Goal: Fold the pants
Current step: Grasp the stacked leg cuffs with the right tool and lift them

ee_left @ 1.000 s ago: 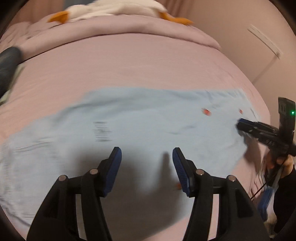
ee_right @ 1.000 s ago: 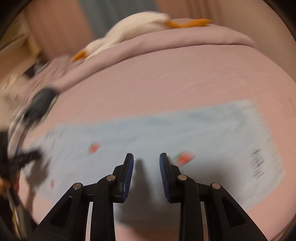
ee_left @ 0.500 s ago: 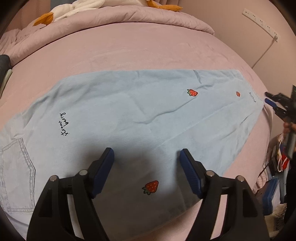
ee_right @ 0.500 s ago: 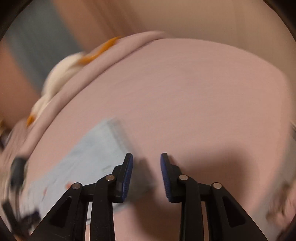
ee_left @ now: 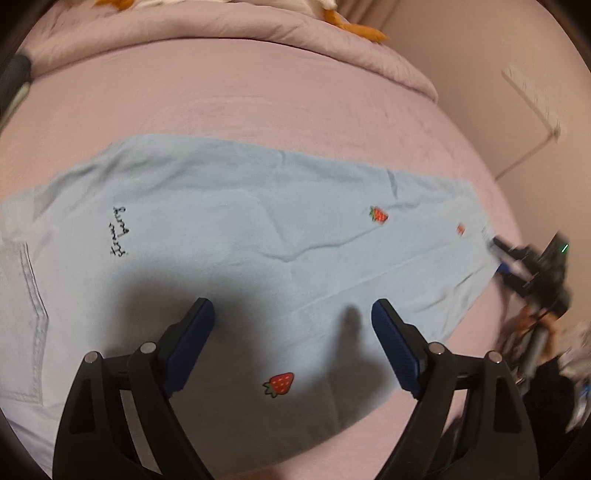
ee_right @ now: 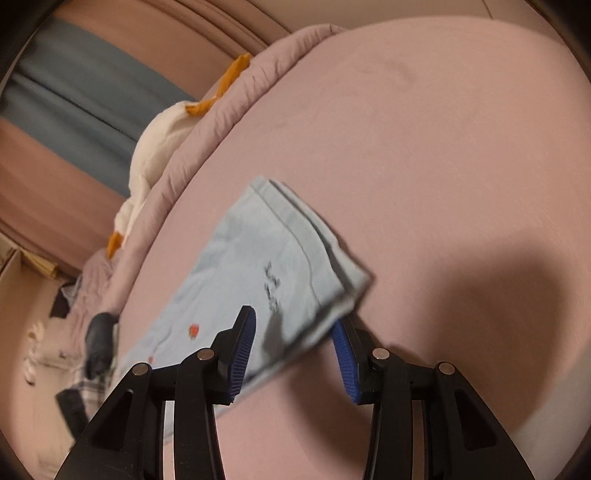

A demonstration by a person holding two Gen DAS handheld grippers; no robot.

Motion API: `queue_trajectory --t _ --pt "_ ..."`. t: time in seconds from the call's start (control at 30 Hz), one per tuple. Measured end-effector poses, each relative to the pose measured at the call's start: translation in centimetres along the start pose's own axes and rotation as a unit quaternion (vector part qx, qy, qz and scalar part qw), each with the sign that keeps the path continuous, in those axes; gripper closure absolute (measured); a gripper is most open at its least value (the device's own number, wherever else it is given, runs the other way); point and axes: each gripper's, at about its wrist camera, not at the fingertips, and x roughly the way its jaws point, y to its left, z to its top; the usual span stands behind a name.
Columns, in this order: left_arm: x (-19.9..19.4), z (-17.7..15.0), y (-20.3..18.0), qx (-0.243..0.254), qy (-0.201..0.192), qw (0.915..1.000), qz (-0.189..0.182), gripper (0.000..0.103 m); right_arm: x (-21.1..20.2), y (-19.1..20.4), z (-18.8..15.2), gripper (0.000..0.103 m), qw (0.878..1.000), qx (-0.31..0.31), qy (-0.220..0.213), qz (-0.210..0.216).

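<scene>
Light blue pants [ee_left: 236, 236] with red strawberry prints and black script lie flat on the pink bed, folded lengthwise, waist at the left, leg hems at the right. My left gripper [ee_left: 291, 332] is open above the near edge of the pants, holding nothing. My right gripper [ee_right: 291, 328] is open, its jaws straddling the near corner of the leg hems [ee_right: 343, 295]. In the left wrist view the right gripper [ee_left: 517, 258] shows at the right end of the pants.
The pink bed [ee_left: 258, 99] has a rolled duvet [ee_left: 229, 26] along its far side with a white and orange plush toy [ee_right: 155, 147] on it. A wall and cable [ee_left: 532, 147] stand to the right. Clutter lies off the bed's edge [ee_left: 554, 350].
My right gripper has opened wider and swung back onto the hem corner of the pants. My left gripper has stayed open over the near edge, shifting slightly.
</scene>
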Motion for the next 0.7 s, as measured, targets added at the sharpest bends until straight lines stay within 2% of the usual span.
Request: queue_trajectory --t 0.07,0.13,0.2,0.33,0.37,0.4,0.43,0.53,0.57,0.6,0.7 --pt "-0.4 0.1 0.6 -0.033 -0.004 0.9989 -0.032 0.017 0.2 0.1 0.7 0.061 1.000 0.003 -0.015 -0.008" --pt "-0.7 0.1 1.0 -0.054 -0.005 0.9969 -0.057 0.016 0.5 0.5 0.0 0.062 0.999 -0.001 -0.034 -0.016" --pt "-1.2 -0.3 1.3 -0.061 -0.007 0.9958 -0.067 0.017 -0.5 0.2 -0.4 0.087 0.998 -0.010 -0.050 -0.026" --pt "-1.5 -0.1 1.1 -0.090 -0.010 0.9894 -0.113 0.017 -1.4 3.1 -0.7 0.089 0.994 -0.059 -0.078 -0.056" --pt "-1.4 -0.2 1.0 -0.105 -0.010 0.9845 -0.141 0.017 -1.7 4.5 -0.9 0.089 0.991 -0.086 -0.088 -0.061" --pt "-1.5 -0.1 1.0 -0.112 -0.008 0.9814 -0.156 0.016 -2.2 6.8 -1.2 0.089 0.984 -0.131 -0.099 -0.067" --pt "-1.4 0.0 0.6 -0.122 -0.006 0.9743 -0.189 0.016 -2.4 8.2 -1.6 0.089 0.980 -0.157 -0.103 -0.067" --pt "-1.5 0.5 -0.8 -0.132 -0.008 0.9591 -0.251 0.015 -2.5 13.5 -3.7 0.089 0.959 -0.257 -0.106 -0.062" --pt "-1.5 0.7 -1.3 -0.137 -0.011 0.9505 -0.278 0.015 -2.4 15.3 -5.0 0.089 0.947 -0.294 -0.108 -0.065" --pt "-1.4 0.9 -1.7 -0.142 -0.011 0.9448 -0.295 0.014 -2.2 16.7 -6.1 0.089 0.939 -0.320 -0.105 -0.062" --pt "-1.1 1.7 -2.4 -0.146 -0.015 0.9352 -0.322 0.012 -1.3 19.7 -9.4 0.089 0.922 -0.374 -0.090 -0.037"
